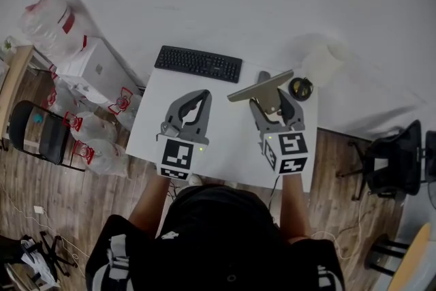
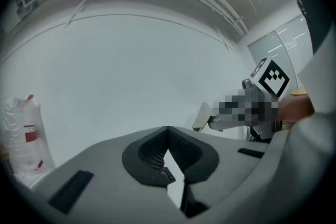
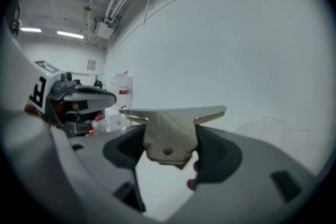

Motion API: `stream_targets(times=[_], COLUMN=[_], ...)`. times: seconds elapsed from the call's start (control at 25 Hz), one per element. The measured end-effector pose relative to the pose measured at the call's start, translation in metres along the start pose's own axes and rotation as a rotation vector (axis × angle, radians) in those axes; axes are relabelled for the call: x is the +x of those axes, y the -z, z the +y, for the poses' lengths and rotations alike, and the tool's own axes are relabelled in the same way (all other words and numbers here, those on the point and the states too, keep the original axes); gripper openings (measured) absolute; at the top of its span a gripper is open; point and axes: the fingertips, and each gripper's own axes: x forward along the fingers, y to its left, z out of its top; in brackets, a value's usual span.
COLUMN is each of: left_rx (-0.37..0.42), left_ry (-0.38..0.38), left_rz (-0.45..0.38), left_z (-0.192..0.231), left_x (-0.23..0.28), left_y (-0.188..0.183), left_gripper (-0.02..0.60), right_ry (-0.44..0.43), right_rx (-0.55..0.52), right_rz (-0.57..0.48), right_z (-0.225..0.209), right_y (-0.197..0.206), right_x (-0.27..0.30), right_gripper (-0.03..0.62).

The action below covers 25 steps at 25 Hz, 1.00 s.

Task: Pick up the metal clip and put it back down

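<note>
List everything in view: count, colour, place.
table: one, white, centre
keyboard: one, black, table's far edge
metal clip: one, dull silver, held in the right gripper
small round object: one, black, table's far right corner
plastic bags: several, white with red print, left of the table
chairs: two, black, one far left, one far right
left gripper: one, grey, shut and empty, over the table's left half
right gripper: one, grey, shut on the metal clip
</note>
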Motion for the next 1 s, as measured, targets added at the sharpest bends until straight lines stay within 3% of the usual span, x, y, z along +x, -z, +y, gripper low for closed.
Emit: stream_targets(times=[1.0], left_rx=[-0.016], left_ry=[0.001], left_rz=[0.015], left_z=[0.011], left_x=[0.013], left_y=[0.01], left_gripper=[0.023], right_ry=[-0.012], right_rx=[-0.005], right_rz=[0.028], right_z=[0.001], right_y=[0.004], right_x=[0.021], right_gripper=[0.295])
